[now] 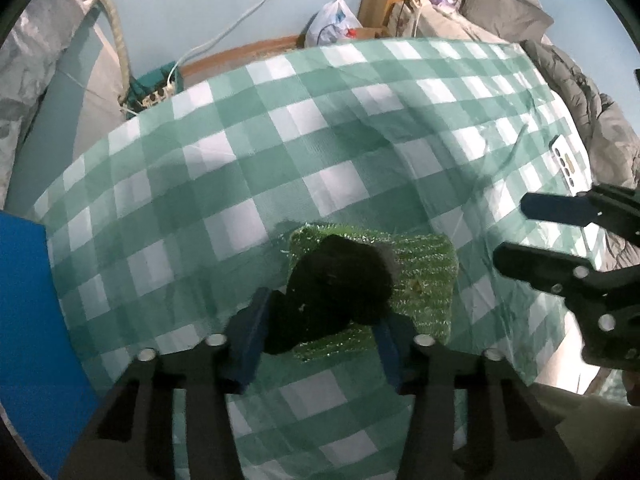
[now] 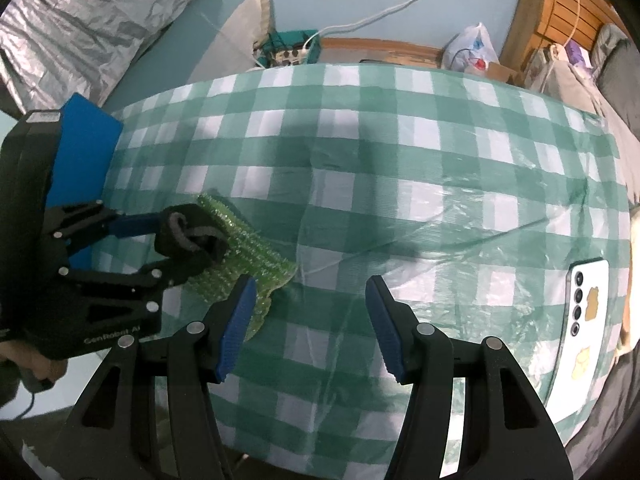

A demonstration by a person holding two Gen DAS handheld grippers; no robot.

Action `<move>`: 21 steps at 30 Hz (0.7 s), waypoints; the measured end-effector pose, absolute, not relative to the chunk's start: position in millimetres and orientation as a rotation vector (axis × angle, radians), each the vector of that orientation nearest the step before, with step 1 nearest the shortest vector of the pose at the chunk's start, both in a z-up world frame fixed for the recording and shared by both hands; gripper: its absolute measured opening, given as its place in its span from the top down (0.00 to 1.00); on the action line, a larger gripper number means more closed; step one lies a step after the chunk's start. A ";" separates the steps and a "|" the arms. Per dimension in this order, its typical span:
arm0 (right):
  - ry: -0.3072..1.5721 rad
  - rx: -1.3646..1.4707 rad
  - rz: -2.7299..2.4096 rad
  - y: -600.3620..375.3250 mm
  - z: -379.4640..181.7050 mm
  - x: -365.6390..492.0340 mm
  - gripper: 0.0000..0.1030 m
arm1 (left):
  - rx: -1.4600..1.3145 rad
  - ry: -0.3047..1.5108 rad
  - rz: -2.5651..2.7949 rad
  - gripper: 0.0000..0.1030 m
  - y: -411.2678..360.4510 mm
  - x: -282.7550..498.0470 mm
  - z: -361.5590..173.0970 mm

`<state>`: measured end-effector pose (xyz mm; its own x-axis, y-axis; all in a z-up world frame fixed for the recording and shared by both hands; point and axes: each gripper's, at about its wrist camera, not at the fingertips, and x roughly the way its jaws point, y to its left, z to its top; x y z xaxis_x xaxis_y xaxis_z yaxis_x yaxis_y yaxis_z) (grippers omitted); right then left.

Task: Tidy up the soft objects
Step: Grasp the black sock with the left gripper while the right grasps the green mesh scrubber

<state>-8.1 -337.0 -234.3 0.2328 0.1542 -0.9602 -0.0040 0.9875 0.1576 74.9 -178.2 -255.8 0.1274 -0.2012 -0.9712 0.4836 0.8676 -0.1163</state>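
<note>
My left gripper [image 1: 320, 344], black-framed with blue rubber pads, points steeply down at the table and is clamped on a crumpled black fabric bundle [image 1: 336, 284], the left pad pressing its lower lobe and the right pad against its other side. In the left wrist view that bundle sits just above centre-bottom, at about twelve o'clock from my fingertips, lying on top of a glittery green knitted scrubbing pad [image 1: 420, 276] that spreads out beneath it toward two o'clock. The pad rests flat on a green-and-white checked plastic tablecloth [image 1: 248, 168] covering the whole table. My right gripper [image 2: 312, 324], the same build, hangs over bare cloth with its blue pads standing well apart and nothing between them; the green pad's edge lies near its left finger, at ten o'clock. At three o'clock in the right wrist view, near the table's edge, a white smartphone [image 2: 588, 320] lies face down, camera lenses in a column. At nine o'clock a flat blue board [image 2: 86, 136] sits at the table's left edge. Farther off, at twelve o'clock past the table, a white plastic bag [image 2: 472, 50] rests on the floor against a pale blue wall.
</note>
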 end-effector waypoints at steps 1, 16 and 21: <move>1.335 0.130 0.116 -334.9 -235.3 -7.7 0.44 | 0.248 1.354 -0.502 0.56 -176.8 75.3 -254.7; 1.371 -0.024 0.307 -266.5 -262.7 9.9 0.42 | 0.144 1.377 -0.378 0.59 -125.0 66.6 -245.9; 1.382 -0.101 0.336 -250.5 -274.0 14.9 0.42 | 0.123 1.386 -0.334 0.59 -105.8 58.5 -246.8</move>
